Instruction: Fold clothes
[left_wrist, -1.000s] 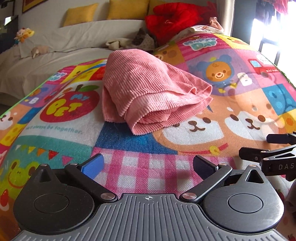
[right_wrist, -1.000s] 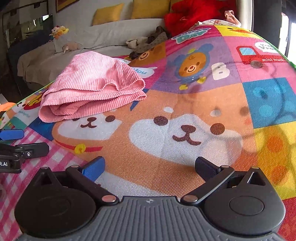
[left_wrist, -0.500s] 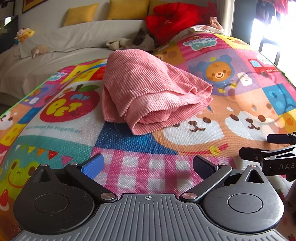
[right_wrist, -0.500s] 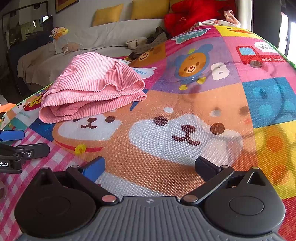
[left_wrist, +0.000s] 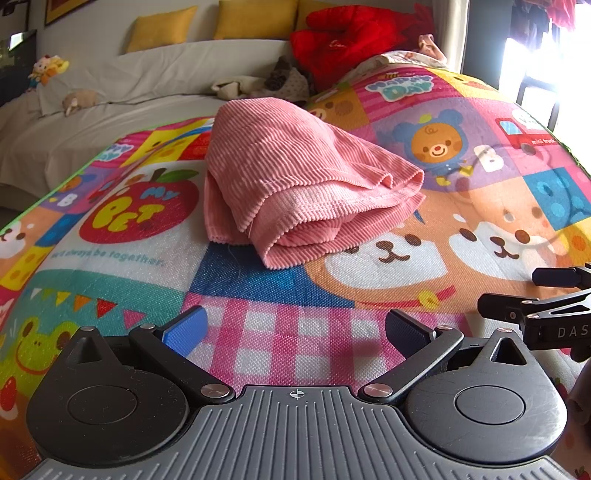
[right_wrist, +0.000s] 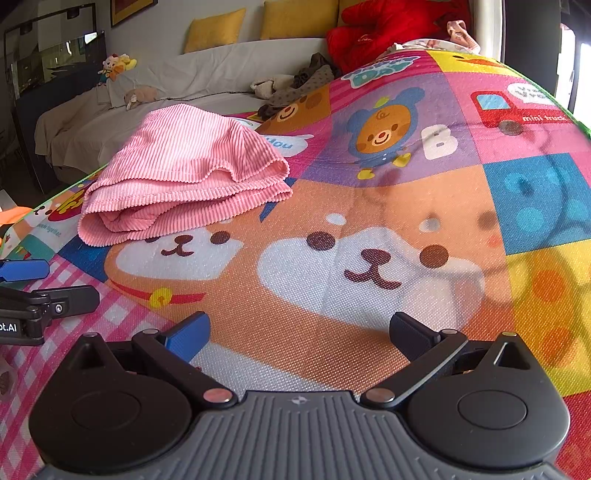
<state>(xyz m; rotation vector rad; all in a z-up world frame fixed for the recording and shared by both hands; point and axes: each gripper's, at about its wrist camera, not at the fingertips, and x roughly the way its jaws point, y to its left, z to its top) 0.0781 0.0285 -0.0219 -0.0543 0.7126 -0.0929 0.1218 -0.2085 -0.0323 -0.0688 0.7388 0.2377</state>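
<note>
A pink ribbed garment lies folded in a thick bundle on the colourful cartoon play mat. It also shows in the right wrist view, at the left. My left gripper is open and empty, low over the mat, well short of the garment. My right gripper is open and empty, over the dog-face print, to the right of the garment. Each gripper's fingers show at the edge of the other's view.
A sofa under a pale sheet stands behind the mat, with yellow cushions, a red garment, crumpled clothes and soft toys. A bright window is at the right. The mat's edge runs at the left.
</note>
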